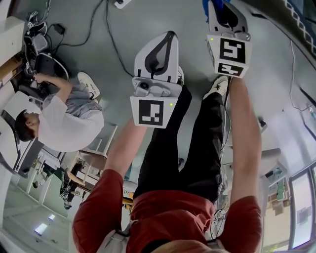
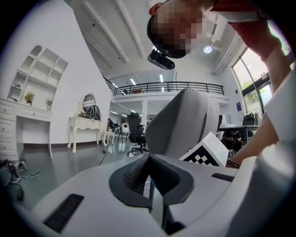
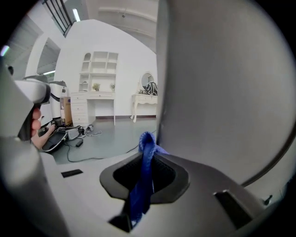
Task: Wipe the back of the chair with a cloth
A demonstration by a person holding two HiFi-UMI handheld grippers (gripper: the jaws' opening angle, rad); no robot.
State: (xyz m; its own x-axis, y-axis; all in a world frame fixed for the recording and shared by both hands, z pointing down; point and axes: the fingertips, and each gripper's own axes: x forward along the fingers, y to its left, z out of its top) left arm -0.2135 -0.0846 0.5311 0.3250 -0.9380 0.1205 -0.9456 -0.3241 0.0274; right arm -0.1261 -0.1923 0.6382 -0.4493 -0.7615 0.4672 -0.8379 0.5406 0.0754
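In the right gripper view, the grey chair back [image 3: 226, 92] fills the right side, just ahead of my right gripper [image 3: 148, 150]. That gripper is shut on a blue cloth [image 3: 142, 185], whose folded end pokes out past the tips, close to the chair back's edge. The head view shows my right gripper [image 1: 222, 11] at the top with a bit of the blue cloth [image 1: 206, 7] beside it. My left gripper [image 1: 170, 35] is held lower and to the left. In the left gripper view, the left gripper [image 2: 149, 159] is shut on nothing, with the chair back [image 2: 185, 120] beyond it.
A seated person in a white shirt [image 1: 66, 126] works at a desk at the left. Cables [image 1: 111, 34] trail over the grey floor. White furniture [image 2: 85, 122] and a black office chair [image 2: 136, 132] stand far back in the room.
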